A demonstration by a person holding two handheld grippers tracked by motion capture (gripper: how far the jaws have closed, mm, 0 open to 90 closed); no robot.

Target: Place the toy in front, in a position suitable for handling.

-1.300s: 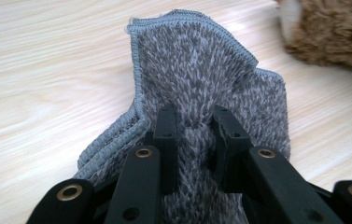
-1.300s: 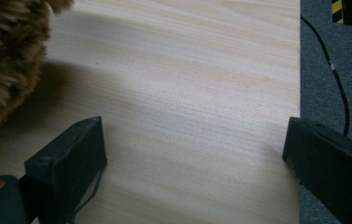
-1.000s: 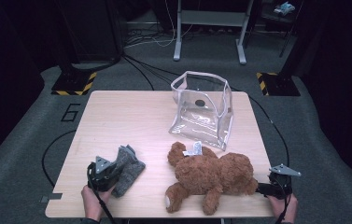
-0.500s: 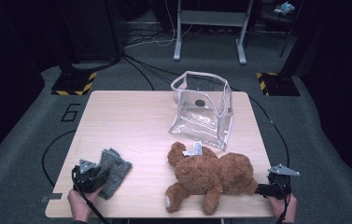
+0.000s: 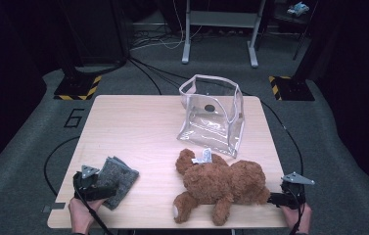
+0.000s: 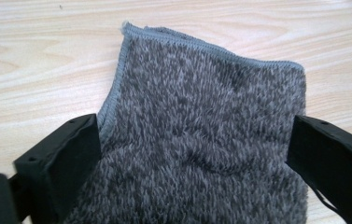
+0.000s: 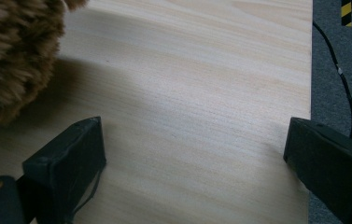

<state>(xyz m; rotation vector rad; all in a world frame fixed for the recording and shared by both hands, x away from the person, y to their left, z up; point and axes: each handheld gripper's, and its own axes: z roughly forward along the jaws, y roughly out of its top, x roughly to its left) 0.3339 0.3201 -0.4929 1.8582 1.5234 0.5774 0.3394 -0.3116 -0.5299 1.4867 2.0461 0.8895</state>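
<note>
A grey fuzzy cloth (image 5: 119, 177) lies flat on the wooden table (image 5: 133, 127) near its front left corner. My left gripper (image 5: 103, 190) sits at the cloth's near end. In the left gripper view its jaws have just been opening and stand wide apart (image 6: 192, 127), with the cloth (image 6: 201, 93) spread loosely between them. A brown teddy bear (image 5: 221, 183) lies on its back at the front right. My right gripper (image 5: 274, 198) rests open by the bear's rear end. In the right gripper view, bare wood shows between its jaws (image 7: 194, 126) and the bear's fur (image 7: 10, 56) is at the left.
A clear plastic bag (image 5: 211, 117) stands upright and open behind the bear, with a white tag (image 5: 202, 157) at the bear's head. The right table edge (image 7: 311, 70) is close to the right gripper, with a black cable (image 7: 339, 70) on the grey floor beyond.
The left gripper slid left along the front of the table, dragging the cloth with it. Its jaws then opened and the cloth now lies flatter. The right gripper and bear stayed still.
</note>
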